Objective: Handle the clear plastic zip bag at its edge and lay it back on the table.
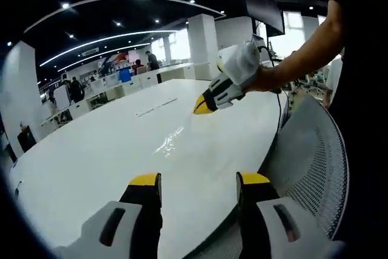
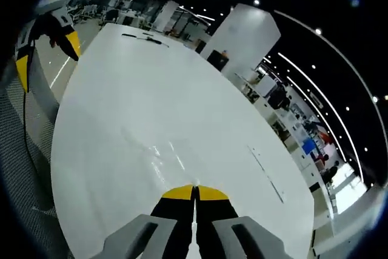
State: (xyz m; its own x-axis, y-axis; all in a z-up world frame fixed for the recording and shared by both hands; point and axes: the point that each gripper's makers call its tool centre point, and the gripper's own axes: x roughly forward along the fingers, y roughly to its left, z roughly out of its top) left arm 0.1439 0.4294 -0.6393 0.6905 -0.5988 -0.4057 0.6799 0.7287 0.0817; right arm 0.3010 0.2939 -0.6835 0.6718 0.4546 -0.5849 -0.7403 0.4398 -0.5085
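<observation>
The clear plastic zip bag shows as a glossy, almost see-through sheet on the white table. It slopes up toward my right gripper, which a person's hand holds over the table. That gripper is shut, apparently on the bag's edge. In the right gripper view its yellow-tipped jaws meet at my right gripper, with the bag glinting just ahead on the table. My left gripper stands open near the table's edge with nothing between its jaws, and my left gripper also appears at the upper left.
A grey mesh chair back stands beside the table's edge, and the mesh chair back also shows in the right gripper view. Thin dark items lie at the table's far end. Desks, pillars and people fill the background.
</observation>
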